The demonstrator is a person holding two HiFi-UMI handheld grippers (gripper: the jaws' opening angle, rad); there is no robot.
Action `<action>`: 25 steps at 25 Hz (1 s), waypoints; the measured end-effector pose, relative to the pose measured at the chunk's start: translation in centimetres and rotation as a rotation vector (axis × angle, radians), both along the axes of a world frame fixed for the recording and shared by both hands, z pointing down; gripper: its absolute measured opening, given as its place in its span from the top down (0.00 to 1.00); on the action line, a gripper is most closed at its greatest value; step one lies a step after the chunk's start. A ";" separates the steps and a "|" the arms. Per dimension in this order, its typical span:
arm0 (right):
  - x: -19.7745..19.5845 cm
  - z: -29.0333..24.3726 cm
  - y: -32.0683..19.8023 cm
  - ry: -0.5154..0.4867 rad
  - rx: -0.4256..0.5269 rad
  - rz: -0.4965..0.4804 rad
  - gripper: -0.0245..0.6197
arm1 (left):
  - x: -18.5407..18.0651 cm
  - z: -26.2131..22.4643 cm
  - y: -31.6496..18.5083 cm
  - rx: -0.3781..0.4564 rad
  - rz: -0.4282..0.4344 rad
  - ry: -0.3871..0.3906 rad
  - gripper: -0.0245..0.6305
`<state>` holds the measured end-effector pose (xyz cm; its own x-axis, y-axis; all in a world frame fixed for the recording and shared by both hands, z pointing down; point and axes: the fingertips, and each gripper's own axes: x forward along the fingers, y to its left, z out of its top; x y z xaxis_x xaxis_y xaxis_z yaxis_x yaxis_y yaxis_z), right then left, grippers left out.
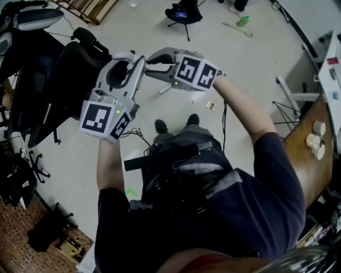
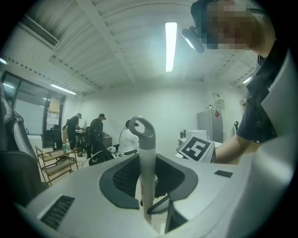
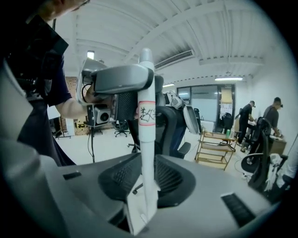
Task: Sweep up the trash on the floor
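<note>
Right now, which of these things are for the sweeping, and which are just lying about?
For the job: grey loop-topped handle in the left gripper; white handle in the right gripper; small scrap on the floor.
Lying about: black office chair; tripod; wooden table.

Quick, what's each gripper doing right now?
Left gripper: closed on the grey loop-topped handle.
Right gripper: closed on the white labelled handle.

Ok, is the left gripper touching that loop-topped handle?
Touching. The left gripper view shows the handle standing in the left gripper, its fingers pressed against both sides, no gap visible.
</note>
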<state>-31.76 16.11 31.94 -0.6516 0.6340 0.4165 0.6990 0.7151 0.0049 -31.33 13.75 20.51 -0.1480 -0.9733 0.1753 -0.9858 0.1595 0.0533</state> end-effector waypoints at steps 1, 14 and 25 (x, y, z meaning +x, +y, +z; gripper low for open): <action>0.2 0.4 -0.8 0.002 0.010 -0.006 0.81 | 0.2 0.3 -0.7 0.000 -0.001 -0.003 0.81; -3.7 5.8 -9.1 0.084 0.028 0.036 0.81 | -3.6 5.7 -9.1 0.019 0.116 0.017 0.81; -11.1 13.8 -16.9 0.159 0.025 0.173 0.81 | -10.9 13.7 -16.8 -0.010 0.228 0.062 0.81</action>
<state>-42.88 -0.80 45.74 -0.6744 0.5066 0.5371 0.5593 0.8255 -0.0764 -42.18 -3.06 34.19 0.0866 -0.9786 0.1868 -0.9912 -0.0658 0.1149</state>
